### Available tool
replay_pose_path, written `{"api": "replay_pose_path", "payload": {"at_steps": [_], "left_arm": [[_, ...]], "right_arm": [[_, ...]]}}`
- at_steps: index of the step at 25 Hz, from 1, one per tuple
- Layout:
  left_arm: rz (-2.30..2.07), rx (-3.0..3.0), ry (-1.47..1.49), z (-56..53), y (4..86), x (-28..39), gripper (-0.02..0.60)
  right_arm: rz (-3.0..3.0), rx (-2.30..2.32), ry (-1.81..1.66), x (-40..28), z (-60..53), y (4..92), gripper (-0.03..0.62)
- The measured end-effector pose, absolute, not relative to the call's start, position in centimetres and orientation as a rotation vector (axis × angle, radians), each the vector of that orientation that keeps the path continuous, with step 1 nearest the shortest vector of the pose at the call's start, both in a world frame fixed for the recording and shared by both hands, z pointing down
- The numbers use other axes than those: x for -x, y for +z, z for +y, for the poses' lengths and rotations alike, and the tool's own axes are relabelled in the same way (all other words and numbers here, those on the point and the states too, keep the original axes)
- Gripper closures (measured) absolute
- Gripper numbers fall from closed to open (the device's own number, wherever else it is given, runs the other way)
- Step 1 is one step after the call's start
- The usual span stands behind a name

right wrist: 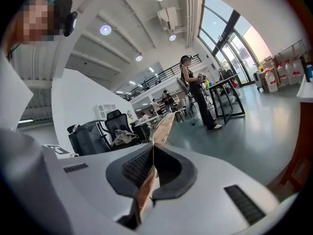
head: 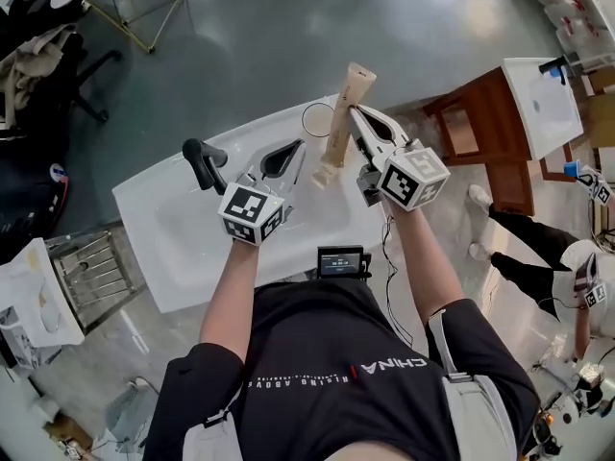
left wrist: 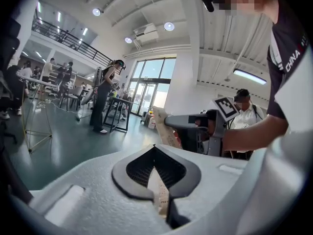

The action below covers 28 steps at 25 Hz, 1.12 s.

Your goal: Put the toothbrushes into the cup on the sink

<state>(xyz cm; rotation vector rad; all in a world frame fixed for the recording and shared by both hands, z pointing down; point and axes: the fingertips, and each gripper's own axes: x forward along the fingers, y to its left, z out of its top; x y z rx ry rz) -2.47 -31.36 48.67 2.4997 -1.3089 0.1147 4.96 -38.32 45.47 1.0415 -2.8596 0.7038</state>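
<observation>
Over the white sink [head: 173, 248] I hold a long beige toothbrush package [head: 338, 128] between both grippers. My right gripper [head: 356, 115] is shut on its middle; in the right gripper view the beige strip [right wrist: 164, 126] runs out from between the closed jaws of the right gripper [right wrist: 153, 146]. My left gripper [head: 293, 157] is shut on the package's lower end, and a printed beige piece [left wrist: 159, 195] shows between the jaws of the left gripper [left wrist: 155, 148]. A clear cup [head: 317, 119] stands on the sink's far rim, just behind the package.
A black faucet [head: 204, 161] rises at the sink's left. A small black device [head: 342, 260] sits at the sink's front edge. A metal rack [head: 91, 267] stands at the left. A wooden cabinet with a second basin [head: 538, 104] and another person [head: 533, 257] are at the right.
</observation>
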Motion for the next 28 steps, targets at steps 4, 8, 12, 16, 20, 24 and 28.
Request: {"api": "replay_pose_path", "payload": {"at_steps": [4,8,12,16,20,24,28], "left_arm": [[-1.349,-2.461,0.120,-32.4,49.3,3.1,0.575],[-1.383,-2.434,0.136,-32.7,49.7,3.5,0.575],[-1.420,-2.404,0.163,-32.5,50.3,4.6,0.575],[-1.448,-2.376,0.170,-32.7,50.7,5.8,0.575],[-1.450,-2.364,0.183,-32.9,51.1,6.0,0.575],[-1.446,-2.358,0.194,-32.9,51.4,6.1,0.575],[-1.438,-2.364,0.195,-32.7,51.5,6.3,0.575]], "right_arm": [[-2.879,-1.021,0.695,-3.7,-41.0,45.7,0.579],[-2.907,-1.007,0.677,-2.7,-43.1,45.5,0.579],[-2.918,-0.993,0.655,-1.7,-44.3,45.8,0.579],[-2.915,-0.975,0.636,-0.6,-45.0,46.8,0.579],[-2.903,-0.963,0.622,-0.3,-45.0,47.8,0.579],[-2.889,-0.949,0.577,-0.2,-44.3,48.5,0.577],[-2.875,-0.930,0.535,-0.1,-43.0,48.9,0.576]]}}
